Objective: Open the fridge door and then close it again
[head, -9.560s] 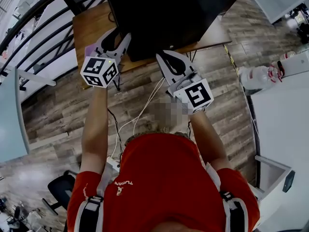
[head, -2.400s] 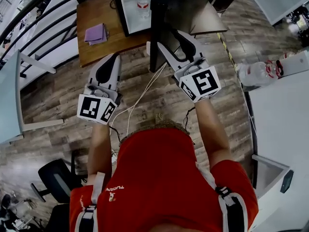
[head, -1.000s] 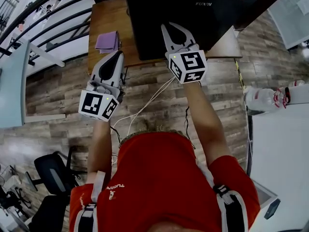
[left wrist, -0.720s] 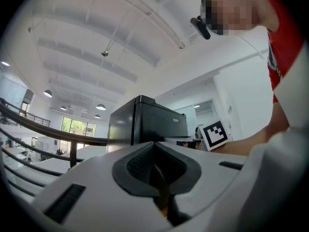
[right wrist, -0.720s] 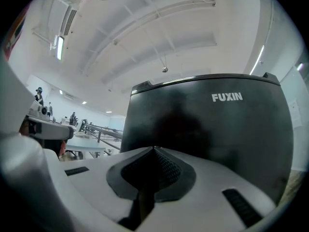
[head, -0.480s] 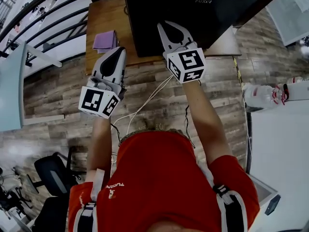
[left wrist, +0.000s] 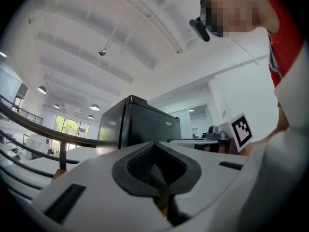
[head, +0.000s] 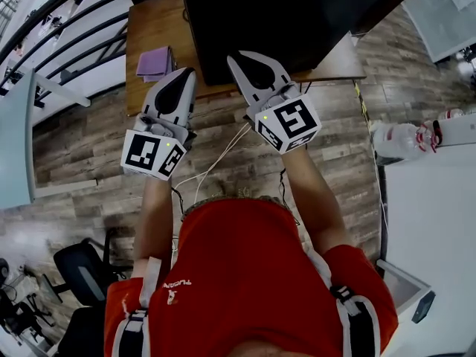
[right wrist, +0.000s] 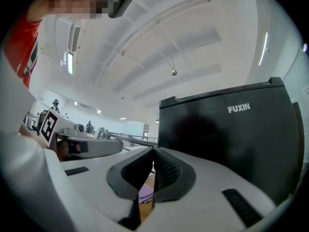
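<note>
Black fridge door (head: 282, 28), seemingly shut, is being faced just beyond 2 closed, empty tongs, right gripper (head: 233, 56) nearer than left gripper (head: 189, 71).

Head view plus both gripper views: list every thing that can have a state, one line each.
fridge: door shut.
left claw: shut, nothing between its jaws.
right claw: shut, nothing between its jaws.
purple cloth: folded, lying flat on the wooden table.
</note>
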Available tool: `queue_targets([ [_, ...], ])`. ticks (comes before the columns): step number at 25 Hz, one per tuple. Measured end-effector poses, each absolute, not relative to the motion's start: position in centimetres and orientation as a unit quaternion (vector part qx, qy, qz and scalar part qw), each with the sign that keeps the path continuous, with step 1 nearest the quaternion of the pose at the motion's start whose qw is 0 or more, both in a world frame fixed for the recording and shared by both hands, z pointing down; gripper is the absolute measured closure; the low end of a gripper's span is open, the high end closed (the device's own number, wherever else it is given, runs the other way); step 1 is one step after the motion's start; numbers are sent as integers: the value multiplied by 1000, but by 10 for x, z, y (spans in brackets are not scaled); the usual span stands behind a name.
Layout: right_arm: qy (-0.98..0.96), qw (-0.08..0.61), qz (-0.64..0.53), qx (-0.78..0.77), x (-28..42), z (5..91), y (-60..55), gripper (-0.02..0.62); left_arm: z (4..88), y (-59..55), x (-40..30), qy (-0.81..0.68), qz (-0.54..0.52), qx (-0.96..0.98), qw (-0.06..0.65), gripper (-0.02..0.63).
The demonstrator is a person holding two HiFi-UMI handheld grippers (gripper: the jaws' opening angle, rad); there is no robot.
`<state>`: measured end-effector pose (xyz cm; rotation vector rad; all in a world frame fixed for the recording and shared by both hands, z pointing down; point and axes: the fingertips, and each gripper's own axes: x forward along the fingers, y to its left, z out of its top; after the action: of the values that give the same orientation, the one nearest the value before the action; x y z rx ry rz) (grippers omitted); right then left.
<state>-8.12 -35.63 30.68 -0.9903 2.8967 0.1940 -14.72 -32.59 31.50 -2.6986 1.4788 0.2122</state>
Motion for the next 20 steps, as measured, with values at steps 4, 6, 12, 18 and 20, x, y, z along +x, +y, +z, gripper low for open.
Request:
queue_targets([
  [4, 947, 40, 67, -311, -84, 306, -339, 569, 313, -324, -143, 475, 73, -877, 30, 597],
  [6, 948, 44, 65, -308, -85, 305, -332, 569, 312, -323, -140, 472, 75, -878, 30, 597],
  [12, 950, 49, 51, -303, -83, 309, -318, 571, 311, -318, -132, 467, 74, -880, 31, 597],
  [18, 950, 51, 52, -304, -81, 311, -310, 571, 312, -312, -130, 468, 74, -880, 32, 597],
  [20, 950, 52, 52, -305, -81, 311, -308, 571, 312, -310, -131, 468, 75, -880, 32, 597],
])
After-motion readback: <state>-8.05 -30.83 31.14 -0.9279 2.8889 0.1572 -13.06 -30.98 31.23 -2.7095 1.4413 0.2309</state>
